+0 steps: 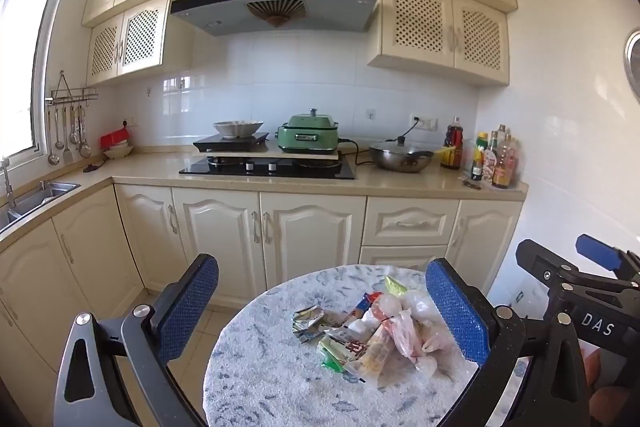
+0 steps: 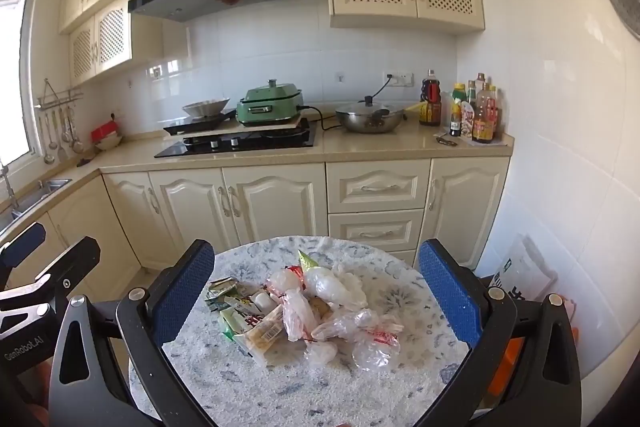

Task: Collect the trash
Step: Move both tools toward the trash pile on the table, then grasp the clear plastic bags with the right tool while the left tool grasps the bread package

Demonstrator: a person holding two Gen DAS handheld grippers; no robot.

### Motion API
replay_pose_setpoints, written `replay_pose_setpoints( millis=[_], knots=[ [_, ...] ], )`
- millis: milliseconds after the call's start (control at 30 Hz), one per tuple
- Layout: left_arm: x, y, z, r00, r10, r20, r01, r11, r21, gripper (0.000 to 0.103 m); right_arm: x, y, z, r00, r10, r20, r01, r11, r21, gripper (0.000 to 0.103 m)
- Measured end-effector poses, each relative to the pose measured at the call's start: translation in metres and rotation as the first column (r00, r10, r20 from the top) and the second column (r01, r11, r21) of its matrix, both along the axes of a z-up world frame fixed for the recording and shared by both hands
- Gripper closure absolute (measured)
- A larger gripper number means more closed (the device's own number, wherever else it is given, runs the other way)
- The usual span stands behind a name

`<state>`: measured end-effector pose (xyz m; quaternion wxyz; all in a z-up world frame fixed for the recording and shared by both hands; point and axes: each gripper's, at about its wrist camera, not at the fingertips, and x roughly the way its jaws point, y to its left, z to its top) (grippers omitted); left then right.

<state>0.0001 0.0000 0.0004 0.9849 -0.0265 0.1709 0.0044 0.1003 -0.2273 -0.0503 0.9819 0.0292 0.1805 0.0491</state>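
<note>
A heap of trash (image 1: 372,331) lies on a round, blue-patterned white table (image 1: 272,387): crumpled clear plastic bags, snack wrappers, a green-and-white packet and a flattened foil carton. My left gripper (image 1: 332,311) hovers above the table's near side, wide open, its blue pads either side of the heap and touching nothing. In the right wrist view the same trash (image 2: 304,311) sits mid-table (image 2: 280,395), and my right gripper (image 2: 316,301) is also wide open above it, holding nothing. Each gripper shows at the edge of the other's view.
Beyond the table runs a cream kitchen counter (image 1: 160,175) with a black hob (image 1: 268,167), a green cooker (image 1: 310,133), a steel wok (image 1: 400,155) and several bottles (image 1: 496,159). A sink (image 1: 36,195) sits at the left. Bags lean on the wall (image 2: 524,275) at the right.
</note>
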Motion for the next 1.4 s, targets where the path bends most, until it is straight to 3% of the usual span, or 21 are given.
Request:
replay_pose_setpoints(
  millis=[233,600,800,867,933,1100,1133,1233,1400],
  knots=[
    [-0.008,-0.005,0.002,1.000,0.006,0.005,-0.006,1.000,0.016,0.001,-0.003,-0.003,0.000,1.000,0.003,0.000,-0.003,1.000,0.019,0.000],
    [0.019,-0.005,-0.010,1.000,-0.015,0.012,0.015,1.000,-0.008,0.001,0.015,-0.001,-0.014,1.000,0.015,-0.013,-0.015,1.000,0.001,0.000],
    [0.049,0.006,-0.027,0.998,-0.047,-0.037,0.047,0.999,-0.013,0.001,0.035,-0.010,-0.032,0.996,0.022,-0.092,-0.020,1.000,0.023,0.000],
    [0.061,0.008,-0.039,0.999,-0.053,-0.008,0.053,0.999,-0.007,0.001,0.043,-0.011,-0.044,0.991,0.021,-0.136,-0.018,1.000,0.020,0.000],
    [0.075,0.014,-0.050,0.996,-0.059,-0.065,0.058,0.998,-0.011,0.001,0.053,-0.011,-0.061,0.982,0.029,-0.185,-0.026,1.000,0.014,0.000],
    [0.110,0.015,-0.067,0.996,-0.073,-0.047,0.071,0.996,-0.053,0.001,0.075,-0.007,-0.106,0.950,0.049,-0.310,-0.053,0.999,-0.004,0.014],
    [0.114,0.011,-0.068,0.997,-0.076,-0.015,0.074,0.994,-0.081,0.001,0.080,-0.006,-0.116,0.942,0.054,-0.332,-0.060,0.998,-0.006,0.018],
    [0.133,0.006,-0.080,0.996,-0.081,-0.036,0.078,0.994,-0.082,0.001,0.090,-0.001,-0.138,0.921,0.079,-0.381,-0.091,0.996,-0.012,0.027],
    [0.162,0.004,-0.111,0.986,-0.092,-0.142,0.084,0.995,-0.060,0.001,0.107,0.008,-0.166,0.885,0.139,-0.445,-0.149,0.989,0.014,0.034]
  ],
)
